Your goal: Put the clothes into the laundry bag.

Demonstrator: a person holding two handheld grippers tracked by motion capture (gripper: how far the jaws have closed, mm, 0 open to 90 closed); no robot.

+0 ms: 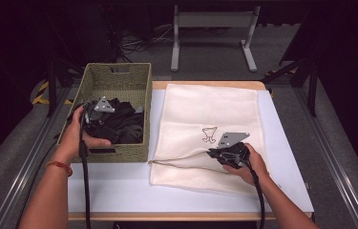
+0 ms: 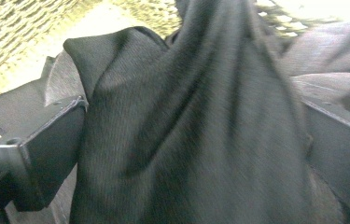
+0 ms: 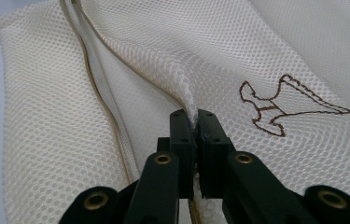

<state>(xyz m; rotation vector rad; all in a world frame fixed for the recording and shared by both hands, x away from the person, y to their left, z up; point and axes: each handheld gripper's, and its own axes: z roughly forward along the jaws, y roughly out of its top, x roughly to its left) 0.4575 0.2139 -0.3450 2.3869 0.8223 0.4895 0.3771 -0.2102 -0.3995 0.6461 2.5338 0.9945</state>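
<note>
Right gripper (image 3: pixel 196 122) jaws pinched tight on the cream mesh laundry bag (image 1: pixel 205 109) edge, left gripper (image 1: pixel 101 110) jaws spread wide around bunched black clothing (image 2: pixel 191 130) in the woven olive basket (image 1: pixel 114 76), though it's blurry so maybe not gripping, and it could slip out.

A woven basket (image 1: pixel 114 90) stands at the table's (image 1: pixel 119 186) left edge, holding a heap of dark garments (image 1: pixel 119 125). The left gripper (image 1: pixel 101 110) sits inside the basket, cloth between its spread jaws. Just right of the basket, a mesh laundry bag (image 1: pixel 205 109) lies flat on the table. The right gripper (image 1: pixel 215 153) rests on the bag's near part, pinching a mesh fold beside the zipper (image 3: pixel 99 93).
</note>
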